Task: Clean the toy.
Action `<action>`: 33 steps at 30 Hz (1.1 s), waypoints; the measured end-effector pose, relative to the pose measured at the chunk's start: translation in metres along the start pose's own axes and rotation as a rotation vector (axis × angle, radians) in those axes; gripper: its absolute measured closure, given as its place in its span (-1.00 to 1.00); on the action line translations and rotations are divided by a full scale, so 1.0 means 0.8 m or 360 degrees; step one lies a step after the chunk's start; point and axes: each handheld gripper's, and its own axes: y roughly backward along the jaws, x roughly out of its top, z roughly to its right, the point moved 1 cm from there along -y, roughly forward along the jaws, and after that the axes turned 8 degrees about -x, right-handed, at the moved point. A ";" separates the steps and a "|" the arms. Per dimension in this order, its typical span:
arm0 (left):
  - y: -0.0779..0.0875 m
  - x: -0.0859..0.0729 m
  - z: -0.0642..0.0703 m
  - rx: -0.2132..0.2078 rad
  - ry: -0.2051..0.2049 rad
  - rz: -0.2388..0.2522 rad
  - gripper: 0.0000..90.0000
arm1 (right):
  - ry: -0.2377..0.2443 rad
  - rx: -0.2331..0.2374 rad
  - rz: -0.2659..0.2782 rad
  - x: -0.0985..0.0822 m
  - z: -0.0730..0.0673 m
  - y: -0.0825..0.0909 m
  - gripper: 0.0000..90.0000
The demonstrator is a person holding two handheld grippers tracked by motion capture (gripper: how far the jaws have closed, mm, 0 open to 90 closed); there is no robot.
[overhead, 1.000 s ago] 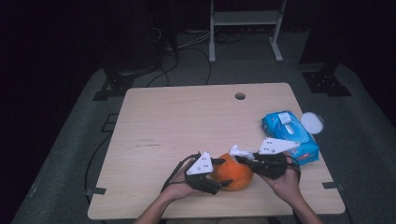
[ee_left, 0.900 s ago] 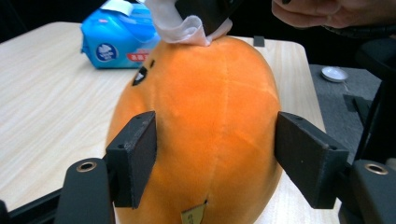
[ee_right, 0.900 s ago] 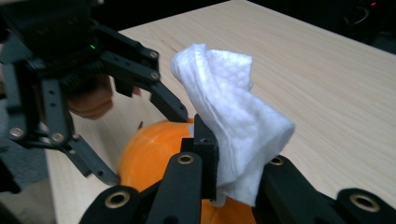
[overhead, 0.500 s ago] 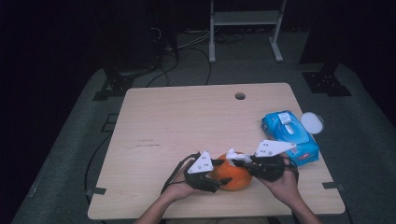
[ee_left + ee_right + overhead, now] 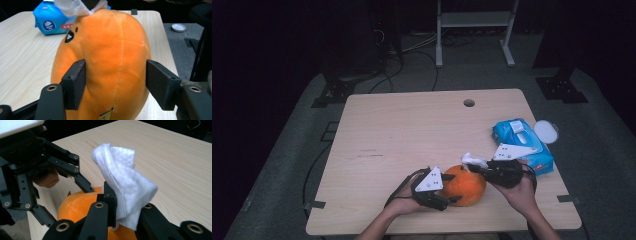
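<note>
Clamping my left tongs (image 5: 451, 189) on the orange plush (image 5: 105, 62) (jaws just closing), I pinch a white wipe (image 5: 125, 185) in my right tongs (image 5: 472, 165) above it.

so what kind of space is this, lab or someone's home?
Most likely a lab or recording room, not a home: a bare wooden table on grey carpet, dark surroundings, loose cables on the floor, and a metal equipment stand behind the table.
</note>
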 end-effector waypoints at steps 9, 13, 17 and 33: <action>0.009 -0.006 -0.014 0.0015 0.0171 0.0058 -0.20 | -0.0071 -0.0012 -0.0007 -0.010 0.014 0.006 0.85; 0.009 -0.006 -0.015 0.0014 0.0167 0.0054 -0.24 | -0.0052 -0.0021 0.0000 -0.007 0.009 0.008 0.85; -0.003 -0.004 -0.004 0.0066 0.0050 -0.0017 -0.65 | -0.0045 0.0033 0.0015 -0.002 -0.001 0.001 0.84; 0.016 -0.019 -0.030 0.0067 0.0328 0.0122 -0.28 | -0.0063 0.0090 0.0055 -0.002 -0.002 0.003 0.85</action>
